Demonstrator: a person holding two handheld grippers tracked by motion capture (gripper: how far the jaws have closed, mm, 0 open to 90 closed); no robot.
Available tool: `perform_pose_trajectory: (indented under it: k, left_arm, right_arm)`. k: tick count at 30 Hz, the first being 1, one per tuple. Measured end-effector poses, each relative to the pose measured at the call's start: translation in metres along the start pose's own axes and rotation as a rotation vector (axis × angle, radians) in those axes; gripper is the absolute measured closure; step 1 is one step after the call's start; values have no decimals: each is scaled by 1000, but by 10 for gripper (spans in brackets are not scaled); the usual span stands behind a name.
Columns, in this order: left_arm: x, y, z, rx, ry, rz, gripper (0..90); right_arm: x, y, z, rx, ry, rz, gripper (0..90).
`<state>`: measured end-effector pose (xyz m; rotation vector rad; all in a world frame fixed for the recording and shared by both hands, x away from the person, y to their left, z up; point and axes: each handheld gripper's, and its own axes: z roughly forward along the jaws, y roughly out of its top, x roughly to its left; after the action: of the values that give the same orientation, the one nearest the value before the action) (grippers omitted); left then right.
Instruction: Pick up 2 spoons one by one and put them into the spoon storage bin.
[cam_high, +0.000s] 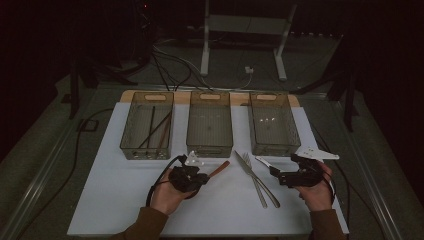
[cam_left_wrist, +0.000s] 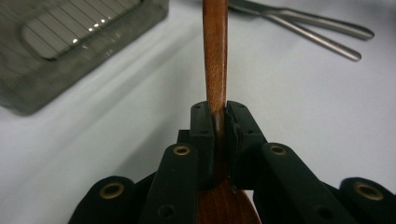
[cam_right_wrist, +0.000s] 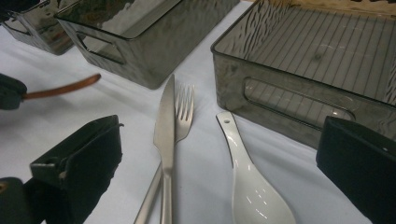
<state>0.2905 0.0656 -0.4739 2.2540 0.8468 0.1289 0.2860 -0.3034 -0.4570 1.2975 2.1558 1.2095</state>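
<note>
Three bins (cam_high: 209, 125) stand beyond both hands. The left gripper (cam_high: 202, 176) is clamped on a wooden utensil (cam_left_wrist: 215, 51), its handle running straight out forward, above the counter (cam_high: 120, 195). The right gripper (cam_high: 276, 172) hangs with jaws apart, its white spoon (cam_right_wrist: 247, 186) lying between them.

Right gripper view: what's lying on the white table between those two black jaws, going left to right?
Knife → fork → white spoon. The knife partly lies over the fork, yet its blade sits further left.

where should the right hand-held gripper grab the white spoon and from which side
Probably its handle, the narrow flat end lying toward the right bin. Come from above with the jaws across the handle: the bowl is broad and rounded, and the fork lies clear to one side.
</note>
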Motion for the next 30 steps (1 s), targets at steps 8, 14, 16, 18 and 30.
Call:
perform_pose_trajectory:
  k: [8,14,16,18,30]
  left_arm:
    - [6,8,-10,-28,19,-16,837]
    - [10,12,-16,-39,30,-23,837]
    - [11,14,-17,-42,36,-26,838]
    - [12,16,-18,-45,40,-30,838]
    - [22,28,-25,-68,68,-50,837]
  right_arm:
    - [0,1,-1,-3,0,1,1]
    - [0,0,-2,-6,-1,4,1]
    - [0,0,-2,-7,0,4,1]
    - [0,0,-2,-9,2,5,0]
    - [0,1,-3,-18,5,6,0]
